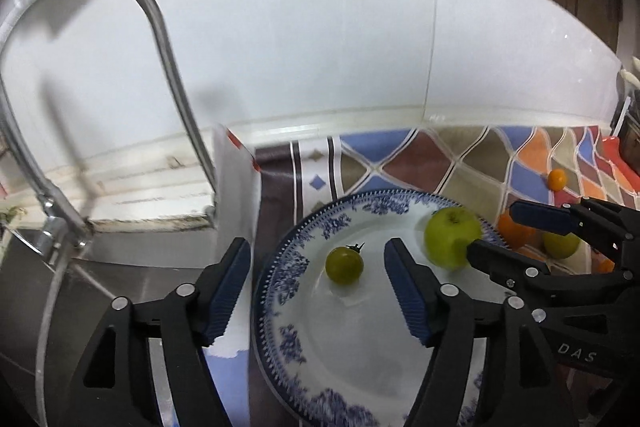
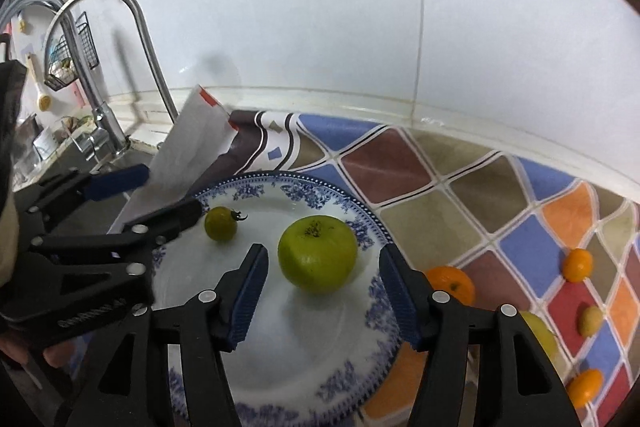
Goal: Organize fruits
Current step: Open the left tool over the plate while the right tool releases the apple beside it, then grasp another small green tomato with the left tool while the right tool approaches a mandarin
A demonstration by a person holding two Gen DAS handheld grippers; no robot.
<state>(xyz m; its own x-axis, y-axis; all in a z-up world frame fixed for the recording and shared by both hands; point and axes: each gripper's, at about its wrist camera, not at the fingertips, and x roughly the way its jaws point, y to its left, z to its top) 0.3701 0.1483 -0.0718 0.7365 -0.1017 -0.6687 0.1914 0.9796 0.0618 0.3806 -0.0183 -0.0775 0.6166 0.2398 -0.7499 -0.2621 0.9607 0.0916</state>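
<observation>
Over the plate [image 2: 372,227], both the left gripper [image 1: 316,291] and right gripper [image 2: 322,291] stand open and empty, the small green tomato [image 1: 344,264] and green apple [image 2: 317,254] resting on it, apparently just released. Beyond the plate's right edge, oranges [image 2: 577,264] and a yellowish, blurred fruit [image 2: 591,320] lie on the patterned cloth [image 2: 420,187]; next calls for reaching there.

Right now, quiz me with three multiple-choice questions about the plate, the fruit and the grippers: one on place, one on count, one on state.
1. Where does the small green tomato lie?
A on the blue-patterned plate
B on the tiled cloth
C in the sink

2. How many fruits are on the plate?
A one
B two
C four

3. The right hand-held gripper is:
A shut on the green apple
B open, holding nothing
C shut on an orange

Answers: 1 A, it rests on the plate's white centre; 2 B, only tomato and apple; 3 B, its pads stand clear of the apple.
</observation>
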